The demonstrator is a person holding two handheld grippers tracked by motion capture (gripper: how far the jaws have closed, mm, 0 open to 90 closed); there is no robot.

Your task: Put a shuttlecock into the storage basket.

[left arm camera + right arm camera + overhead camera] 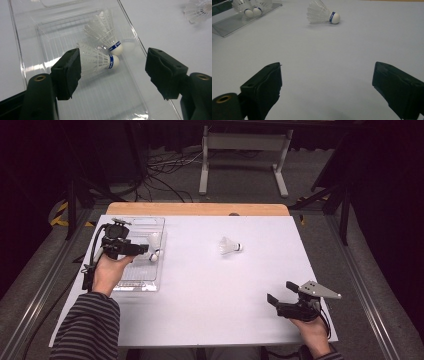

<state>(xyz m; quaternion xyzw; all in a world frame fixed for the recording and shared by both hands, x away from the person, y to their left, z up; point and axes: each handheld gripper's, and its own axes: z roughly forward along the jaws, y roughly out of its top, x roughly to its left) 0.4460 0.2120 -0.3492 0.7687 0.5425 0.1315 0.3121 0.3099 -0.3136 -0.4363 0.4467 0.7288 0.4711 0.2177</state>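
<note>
A clear plastic tray (142,270) lies on the left of the white table (210,290). Two white shuttlecocks lie in it side by side, one nearer (97,60) and one behind (106,40), cork ends against the tray's right wall. My left gripper (145,250) hovers over the tray, open, with the nearer shuttlecock just ahead of its jaws (113,72). A third shuttlecock (230,246) (323,13) lies on its side mid-table. My right gripper (279,292) (327,87) rests open near the front right, far from that shuttlecock.
The tray (234,22) with its two shuttlecocks (253,8) shows at the far left of the right gripper view. A wooden strip (197,209) runs along the table's far edge. Beyond it are cables and a white stand (245,150) on the floor.
</note>
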